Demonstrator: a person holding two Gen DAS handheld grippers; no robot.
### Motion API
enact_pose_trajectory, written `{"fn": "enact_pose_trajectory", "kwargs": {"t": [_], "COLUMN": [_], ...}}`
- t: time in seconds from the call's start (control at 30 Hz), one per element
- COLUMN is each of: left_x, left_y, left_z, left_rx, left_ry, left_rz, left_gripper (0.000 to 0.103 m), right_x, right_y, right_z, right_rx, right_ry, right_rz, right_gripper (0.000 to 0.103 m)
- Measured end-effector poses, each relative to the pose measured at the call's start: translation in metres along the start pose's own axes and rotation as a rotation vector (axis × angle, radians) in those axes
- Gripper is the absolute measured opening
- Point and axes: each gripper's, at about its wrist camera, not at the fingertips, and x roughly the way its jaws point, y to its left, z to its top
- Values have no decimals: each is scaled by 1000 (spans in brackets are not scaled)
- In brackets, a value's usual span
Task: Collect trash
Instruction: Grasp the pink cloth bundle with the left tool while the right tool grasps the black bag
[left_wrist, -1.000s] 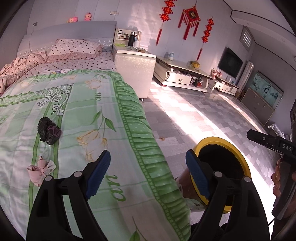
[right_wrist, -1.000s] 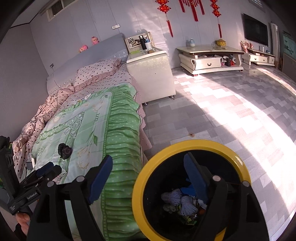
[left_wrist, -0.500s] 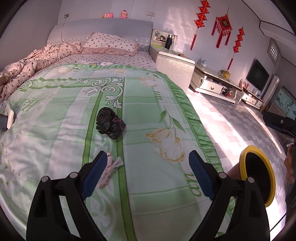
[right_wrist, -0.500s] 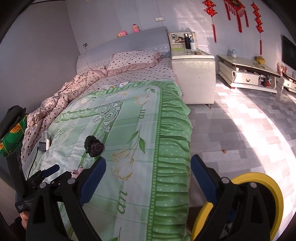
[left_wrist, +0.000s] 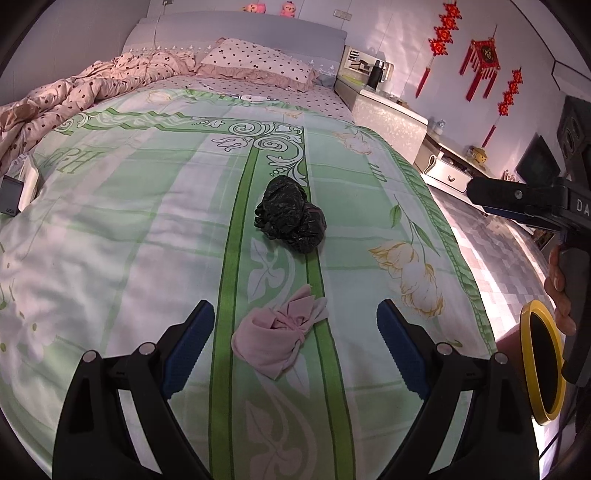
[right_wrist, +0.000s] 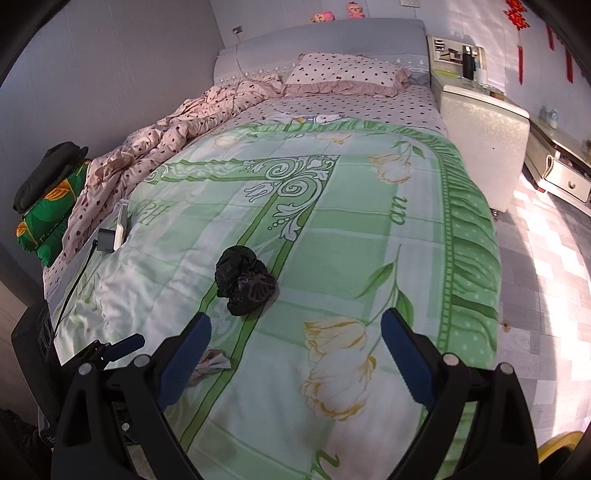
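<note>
The left gripper (left_wrist: 291, 332) hangs over the bed (left_wrist: 110, 240) with its jaws wide apart and nothing in them. The pink wad (left_wrist: 280, 339) lies right between the two jaws, down on the green quilt, so it looks like the next bit of trash to grab. The black bag (left_wrist: 291, 218) sits a little farther up the bed, apart from the pink wad.

The right gripper (right_wrist: 295, 354) is open too, and empty. It points at the quilt near the black bag (right_wrist: 245, 280) (maybe that one is its job). The bin (left_wrist: 543, 362) waits on the floor by the side of the bed, close enough for a quick drop.

A second ago both grippers looked at the bin and the floor. Now both face the bed. The trash looks much bigger and nearer. The bin has slid off to the edge of the left view, and only a yellow sliver shows in the right view. Both pairs of jaws opened a bit wider on the way.
</note>
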Motion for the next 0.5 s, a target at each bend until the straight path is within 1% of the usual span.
{"fn": "enact_pose_trajectory", "kwargs": {"t": [0.13,0.3,0.37,0.5], "left_x": [16,36,41,48], "left_y": [10,22,26,28], "left_z": [-4,-8,-8,-9], "left_rx": [-30,-69,-88,-108], "left_ry": [17,40,44,45], "left_rz": [-11,-33,-51,-83], "left_gripper": [85,82,77,73], "right_x": [42,94,112,141], "right_y": [16,30,32,39], "right_z": [17,30,34,38], "right_rx": [-69,-97,-92,-97], "right_ry": [60,131,142,164], "right_rz": [44,79,83,93], "right_gripper": [90,90,89,88]}}
